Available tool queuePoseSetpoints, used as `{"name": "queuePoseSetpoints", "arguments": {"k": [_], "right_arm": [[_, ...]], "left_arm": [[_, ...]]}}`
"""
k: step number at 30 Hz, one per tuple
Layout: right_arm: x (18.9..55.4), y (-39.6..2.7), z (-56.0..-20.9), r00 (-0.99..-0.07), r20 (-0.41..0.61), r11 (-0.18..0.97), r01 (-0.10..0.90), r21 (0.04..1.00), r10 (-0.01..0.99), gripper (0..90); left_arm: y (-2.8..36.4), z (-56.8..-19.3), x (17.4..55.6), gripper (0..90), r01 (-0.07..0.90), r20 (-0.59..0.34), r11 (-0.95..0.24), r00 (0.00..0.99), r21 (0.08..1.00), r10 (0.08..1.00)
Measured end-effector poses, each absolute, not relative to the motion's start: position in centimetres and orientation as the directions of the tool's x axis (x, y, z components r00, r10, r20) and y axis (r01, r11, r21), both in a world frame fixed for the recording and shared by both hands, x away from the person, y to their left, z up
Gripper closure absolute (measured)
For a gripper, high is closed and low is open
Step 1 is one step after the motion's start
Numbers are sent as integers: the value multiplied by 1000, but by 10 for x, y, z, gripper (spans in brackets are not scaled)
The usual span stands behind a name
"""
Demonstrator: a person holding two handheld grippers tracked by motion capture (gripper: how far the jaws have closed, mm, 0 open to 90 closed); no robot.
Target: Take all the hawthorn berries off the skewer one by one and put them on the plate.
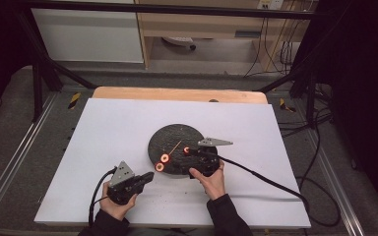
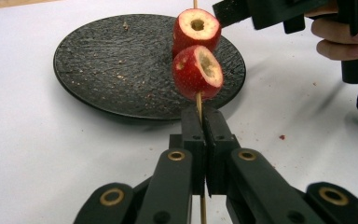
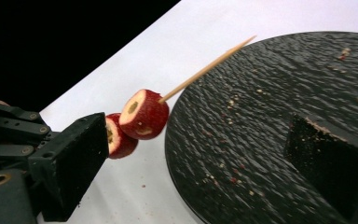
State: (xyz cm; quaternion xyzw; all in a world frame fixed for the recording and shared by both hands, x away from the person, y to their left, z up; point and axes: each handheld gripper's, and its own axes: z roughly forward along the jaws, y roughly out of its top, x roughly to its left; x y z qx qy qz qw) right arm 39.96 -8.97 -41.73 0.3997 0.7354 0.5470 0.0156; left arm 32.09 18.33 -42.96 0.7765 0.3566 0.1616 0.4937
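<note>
A thin wooden skewer (image 2: 198,100) carries two red cored fruit pieces (image 2: 196,28) (image 2: 196,72), one close behind the other. My left gripper (image 2: 200,116) is shut on the skewer just below the lower piece and holds it tilted over the near edge of a black round plate (image 2: 112,60). In the high view the left gripper (image 1: 147,177) is at the plate's front left, with the fruit pieces (image 1: 166,158) above the rim. My right gripper (image 3: 196,140) stands open over the plate (image 3: 270,116). One jaw is right beside the lower fruit piece (image 3: 119,137); nothing is between the jaws.
Crumbs lie scattered on the plate (image 1: 177,132). The plate rests on a white sheet (image 1: 103,128) covering the table, with a wooden edge (image 1: 177,93) at the back. Cables (image 1: 270,179) trail off to the right. A small red crumb (image 2: 282,137) lies on the sheet.
</note>
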Motion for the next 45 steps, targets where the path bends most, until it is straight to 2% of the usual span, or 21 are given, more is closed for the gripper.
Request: {"name": "queuePoseSetpoints", "arguments": {"k": [5,25,36,45], "right_arm": [[400,-80,-419,-688,441,72,580,811,576,144],[404,-74,-429,-694,540,46,633,773,476,595],[404,-76,-425,-701,538,37,624,780,468,615],[409,-84,-413,-698,513,20,601,799,500,618]], "left_arm": [[182,-429,320,882,391,-98,-261,696,883,711],[174,-432,318,882,384,-88,-279,709,880,700],[175,-431,317,883,377,-89,-270,710,886,699],[177,-428,316,883,371,-91,-260,710,892,698]]}}
